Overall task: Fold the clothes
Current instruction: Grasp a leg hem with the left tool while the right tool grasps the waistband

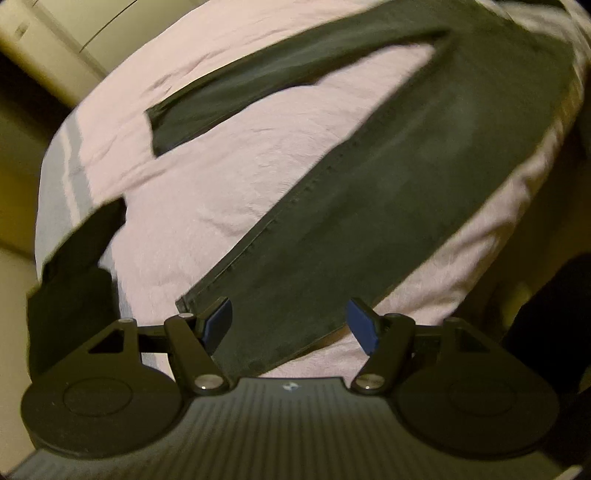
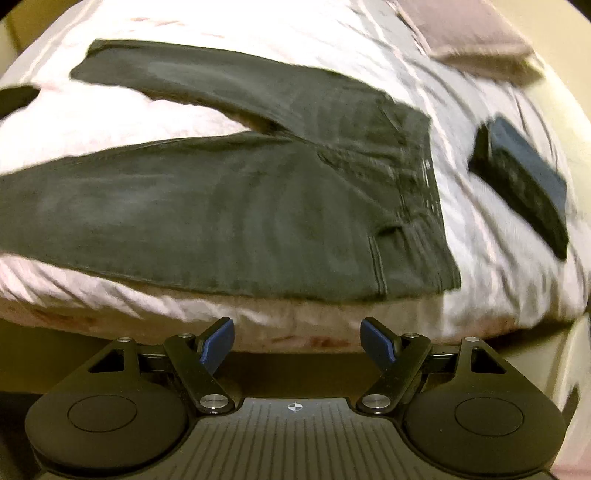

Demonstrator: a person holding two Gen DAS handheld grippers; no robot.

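Note:
Dark grey jeans point(image 2: 258, 206) lie flat on a bed with a pale pink sheet point(image 2: 184, 306), legs spread in a V. In the right wrist view the waistband point(image 2: 424, 192) is at the right and both legs run left. My right gripper point(image 2: 297, 343) is open and empty, just off the bed's near edge, below the waist end. In the left wrist view the near leg point(image 1: 369, 221) runs diagonally and its hem point(image 1: 258, 332) lies between the open fingers of my left gripper point(image 1: 290, 325), which holds nothing. The far leg point(image 1: 258, 77) lies beyond.
A folded dark garment point(image 2: 524, 188) lies on the sheet right of the waistband. A pinkish pillow point(image 2: 469, 33) sits at the far right corner. A dark cloth point(image 1: 74, 266) hangs at the bed's left edge. A pale cabinet point(image 1: 55, 40) stands beyond the bed.

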